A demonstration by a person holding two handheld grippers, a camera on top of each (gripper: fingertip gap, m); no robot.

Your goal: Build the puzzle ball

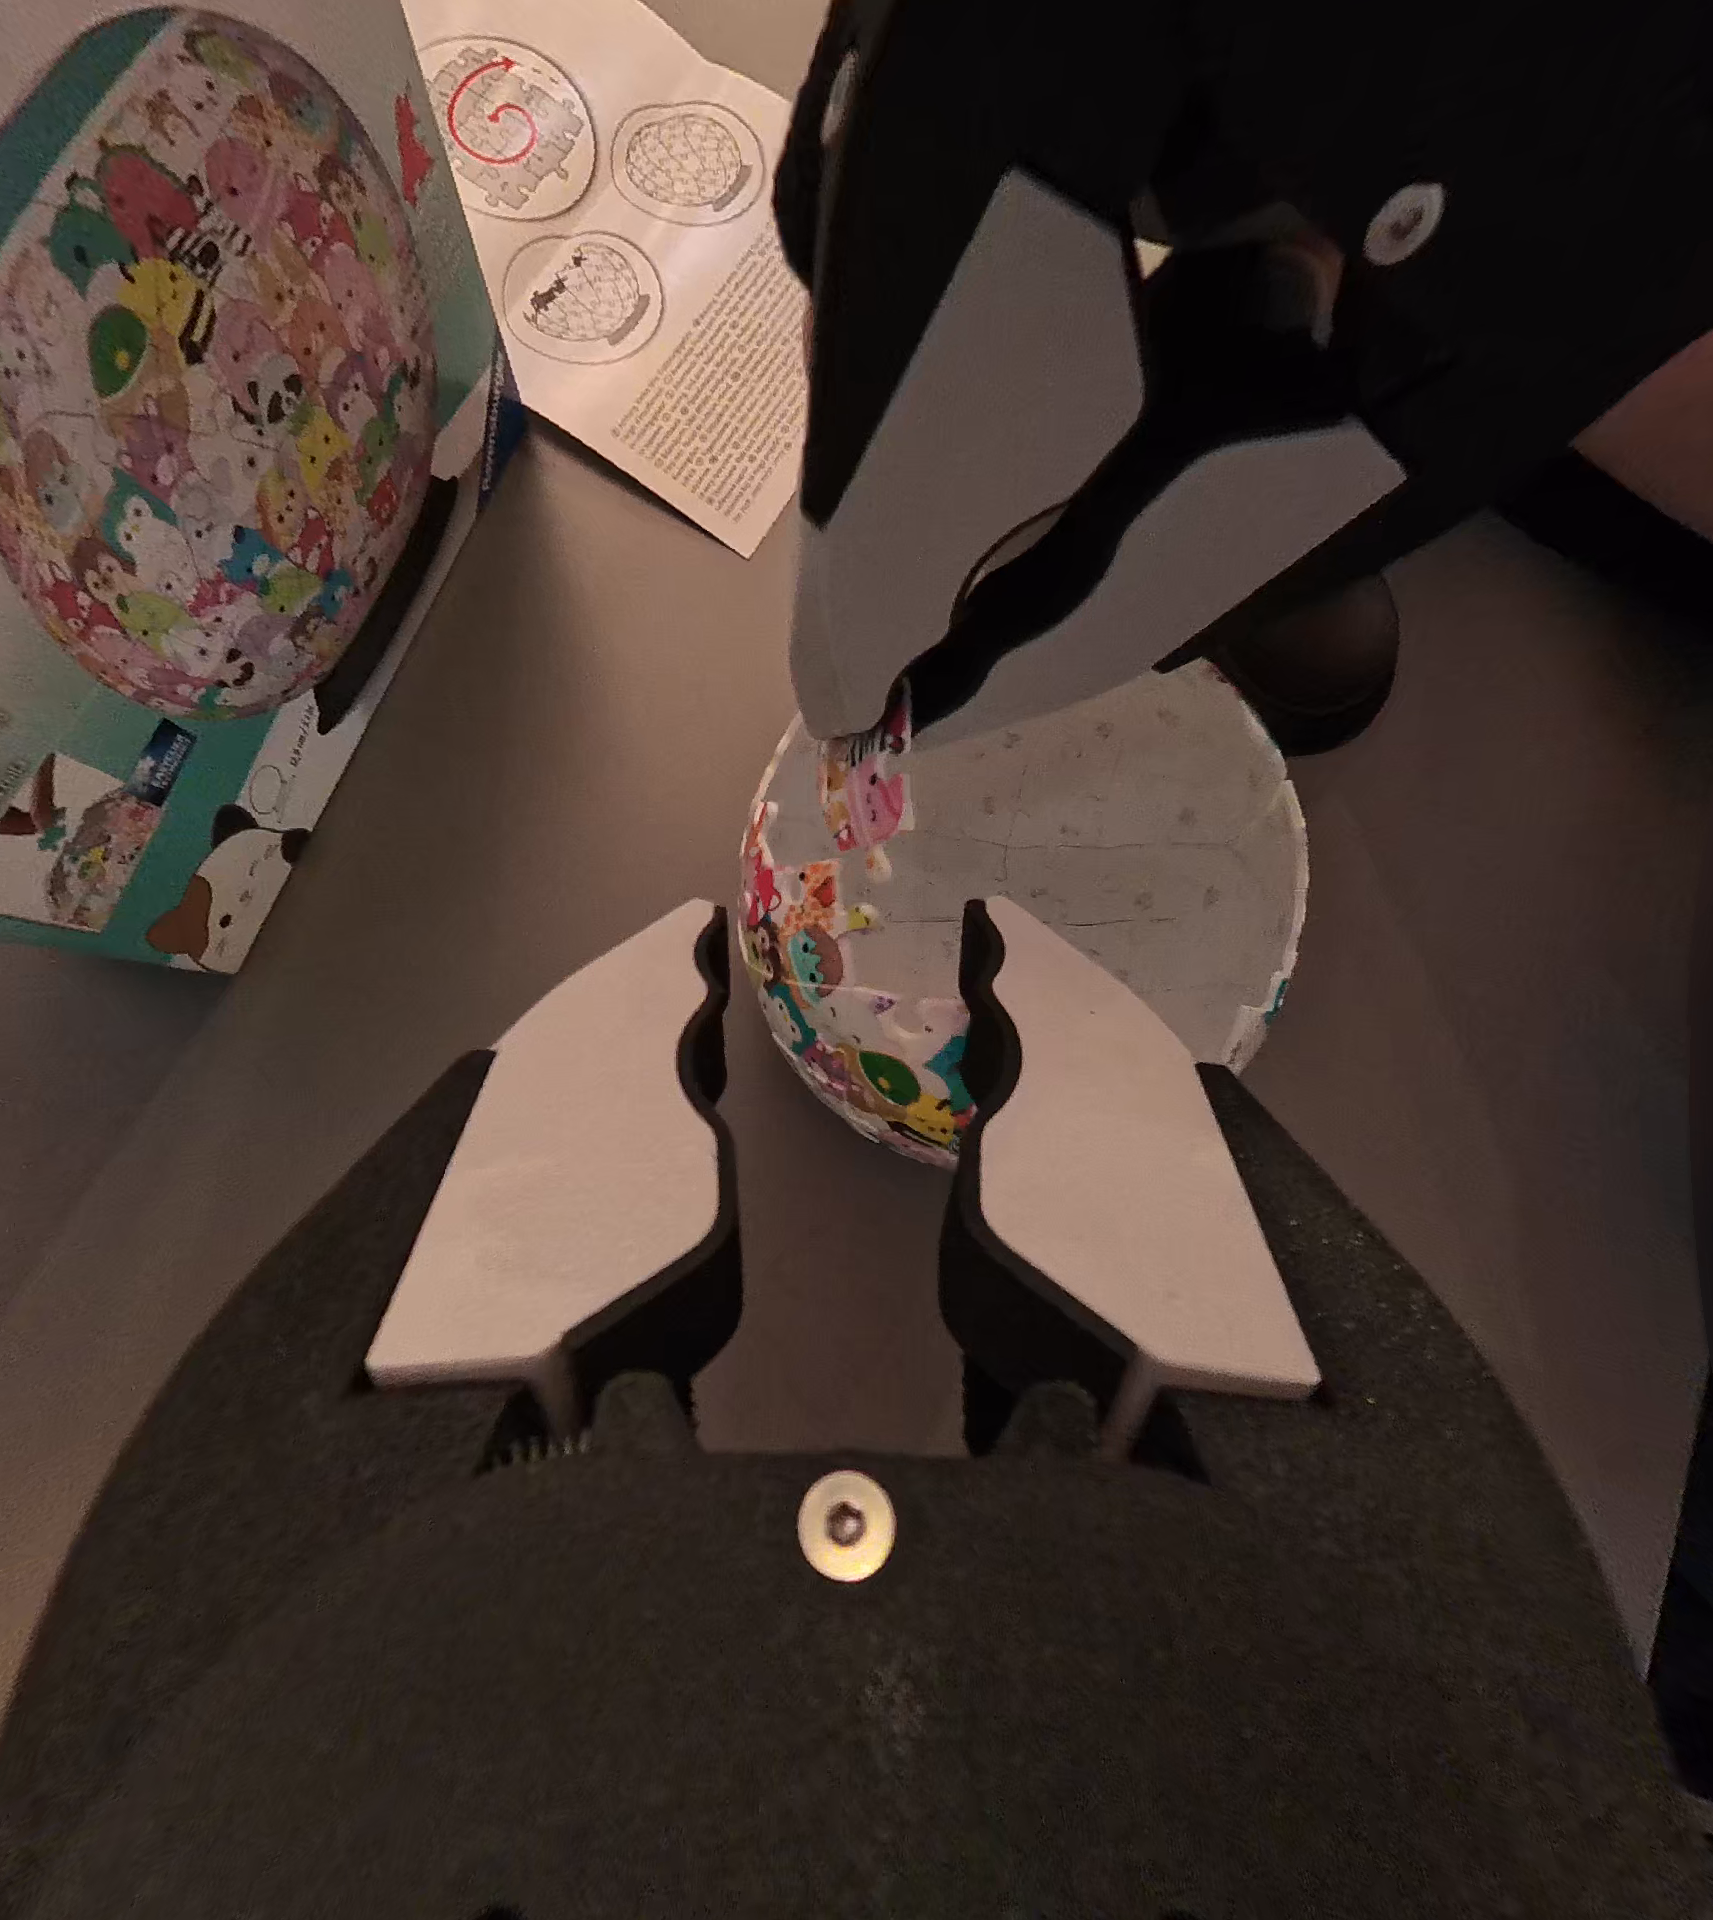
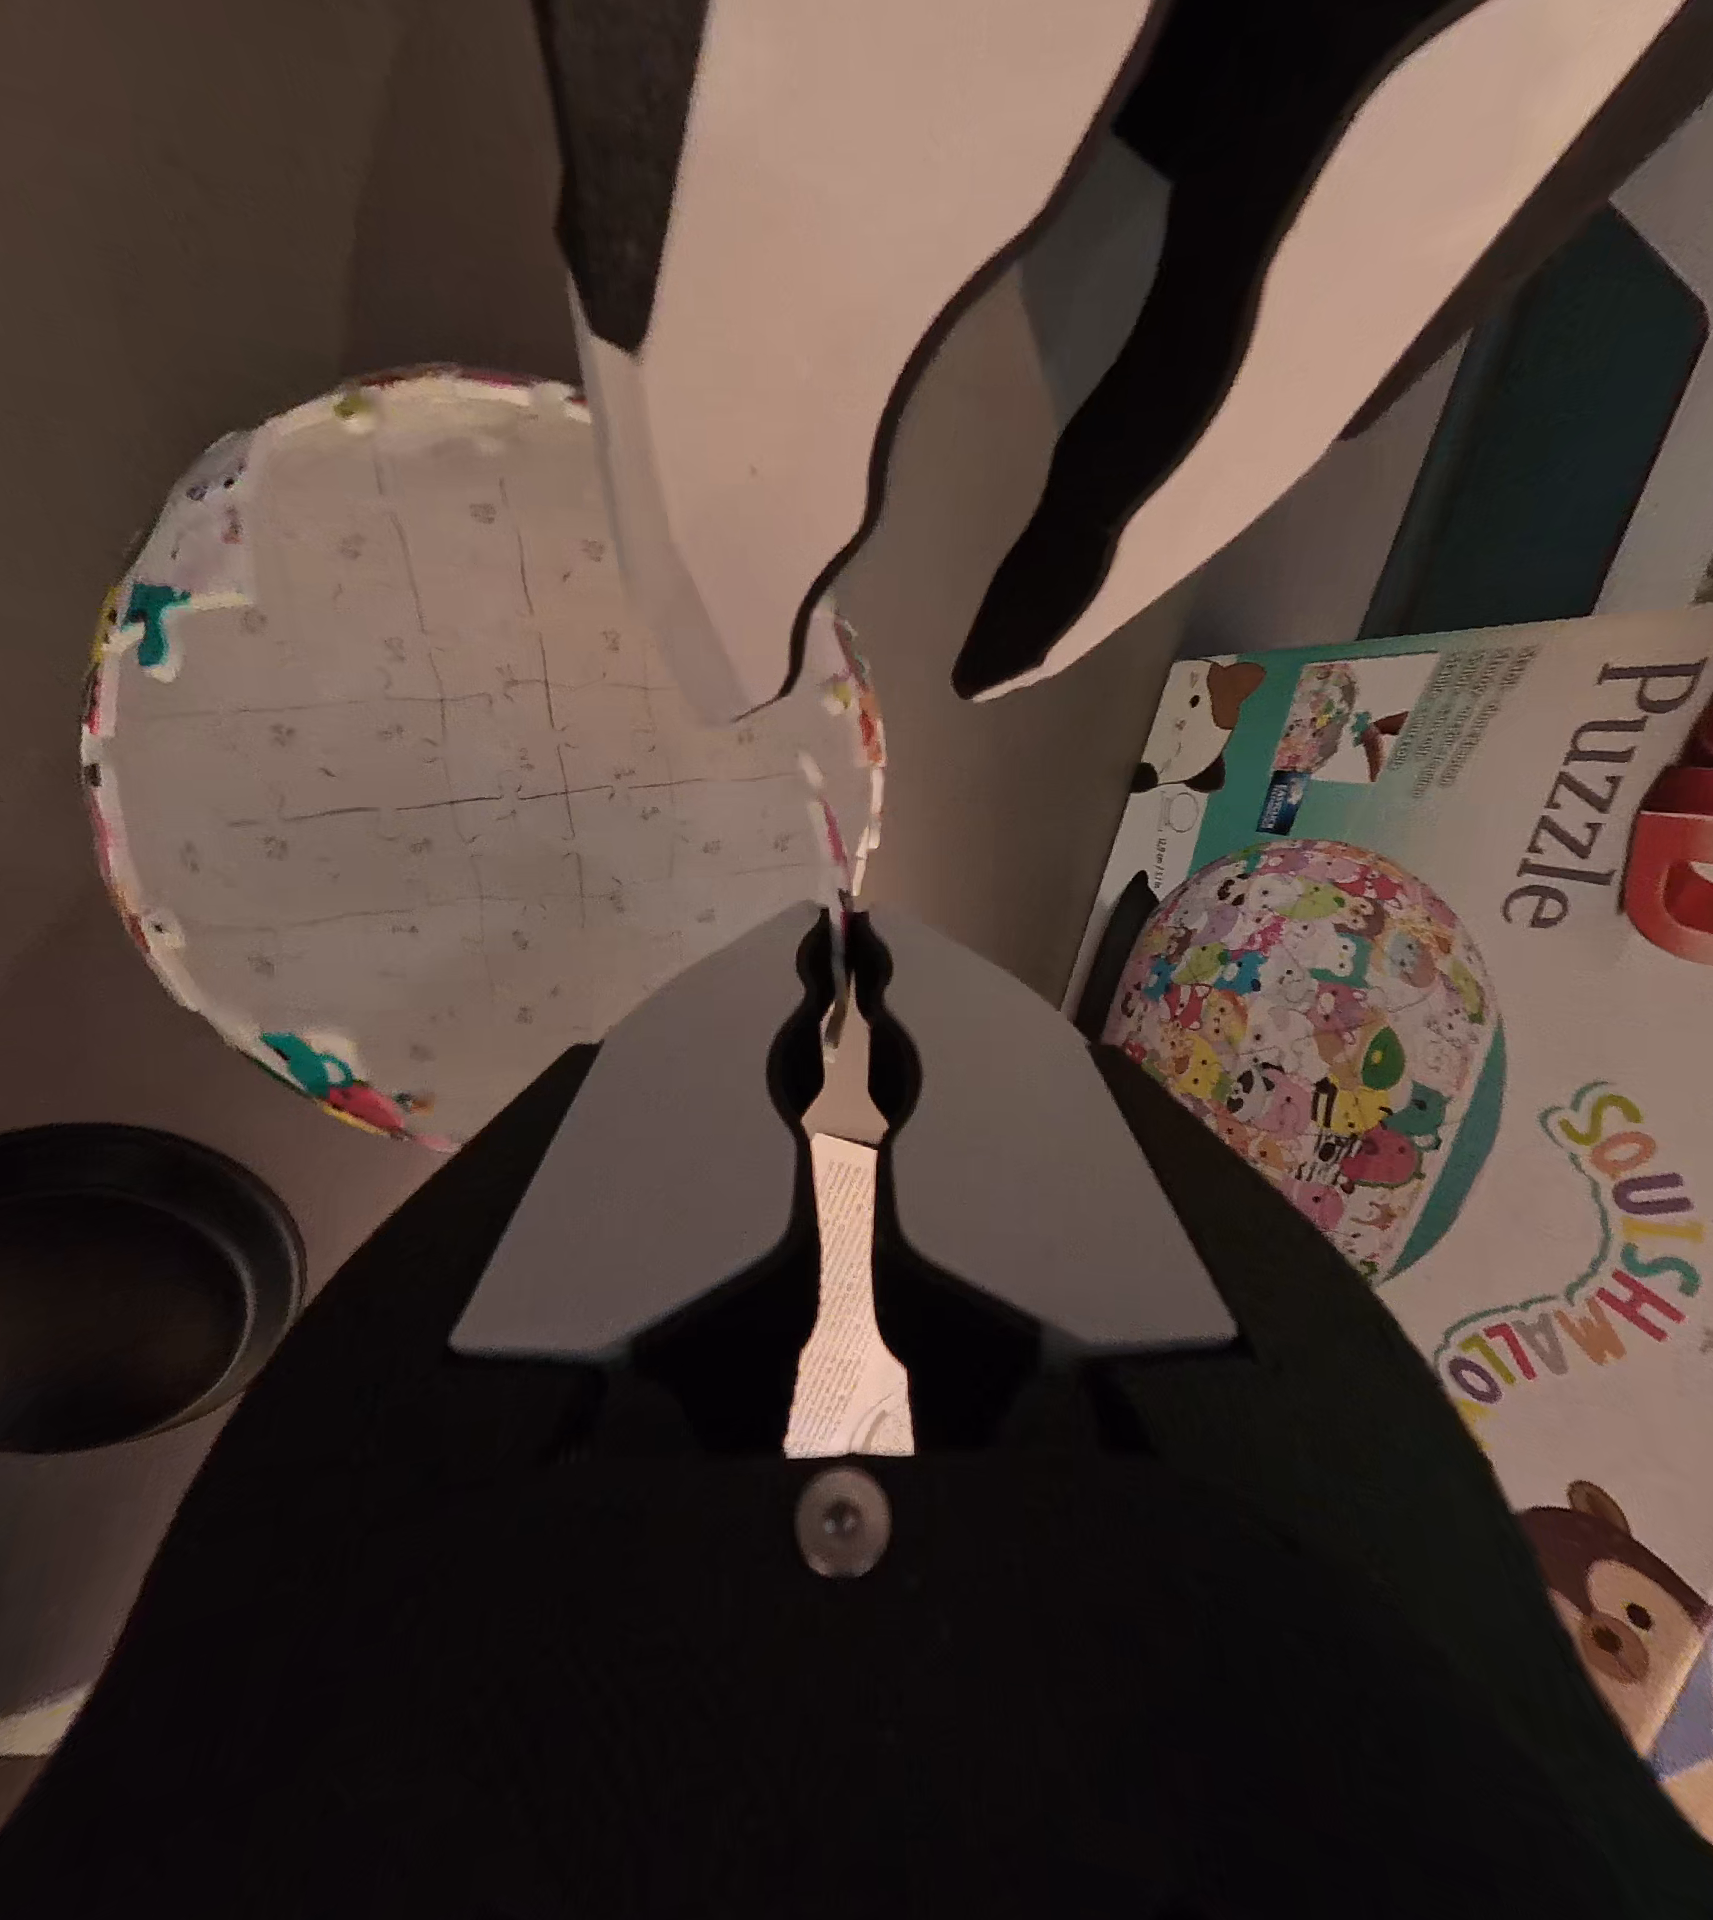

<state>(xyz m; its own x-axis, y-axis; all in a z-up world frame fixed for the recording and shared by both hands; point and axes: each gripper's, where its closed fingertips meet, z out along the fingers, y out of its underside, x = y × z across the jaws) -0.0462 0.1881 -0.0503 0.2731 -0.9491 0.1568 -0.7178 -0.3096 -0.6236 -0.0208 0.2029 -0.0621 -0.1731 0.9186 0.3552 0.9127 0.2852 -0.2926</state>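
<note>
Pinching a puzzle piece (image 1: pixel 867 795) at the half-built ball's (image 1: pixel 1122 862) rim, the right gripper (image 1: pixel 899 717) lines it up; the left gripper (image 1: pixel 847 956) waits empty, jaws apart, to steady the ball.

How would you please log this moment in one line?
right tool: shut on puzzle piece | at half-built puzzle ball rim | left tool: open, empty

A plain grey table (image 1: pixel 540 790) carries everything. On it rests the half-built puzzle ball (image 1: pixel 1039 914), open side up, white inside. Just beyond sits a round black stand (image 2: pixel 73 1288), perhaps the ball's base. A teal puzzle box (image 1: pixel 156 468) lies to the left, beside a folded instruction sheet (image 1: pixel 644 260).
</note>
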